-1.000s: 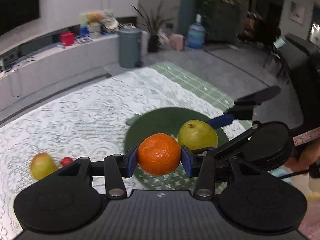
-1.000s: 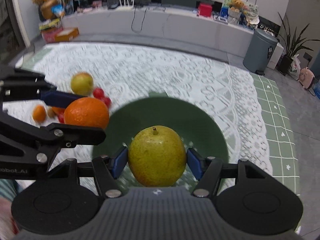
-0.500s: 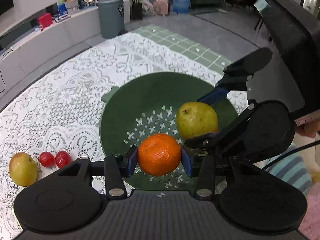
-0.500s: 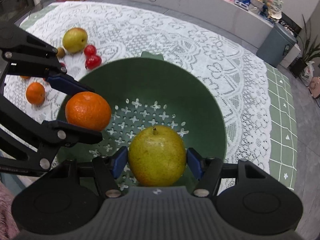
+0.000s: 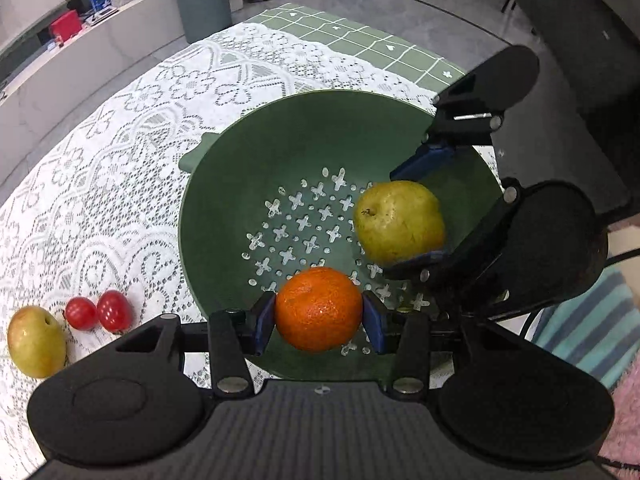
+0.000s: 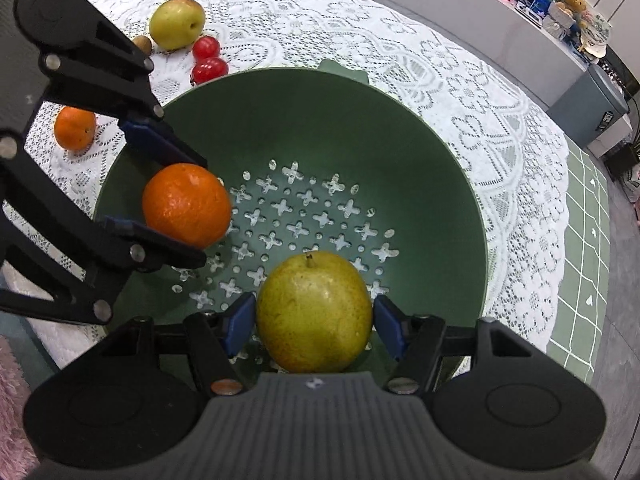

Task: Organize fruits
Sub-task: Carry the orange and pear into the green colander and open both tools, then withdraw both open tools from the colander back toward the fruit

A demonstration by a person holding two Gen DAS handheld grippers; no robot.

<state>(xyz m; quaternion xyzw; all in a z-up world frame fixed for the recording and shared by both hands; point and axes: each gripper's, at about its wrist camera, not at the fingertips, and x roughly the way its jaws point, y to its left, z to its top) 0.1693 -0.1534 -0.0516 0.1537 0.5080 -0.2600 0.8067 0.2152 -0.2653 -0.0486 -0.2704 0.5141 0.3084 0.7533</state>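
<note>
White lace covers the bench (image 5: pixel 120 184). My left gripper (image 5: pixel 319 320) pinches an orange (image 5: pixel 318 308) and my right gripper (image 6: pixel 314 322) pinches a pear (image 6: pixel 314 312), both low inside the green colander (image 6: pixel 400 152) so they will not roll.

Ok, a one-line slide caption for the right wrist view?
Right gripper holds a pear over the green colander while the left gripper holds an orange beside it.
</note>
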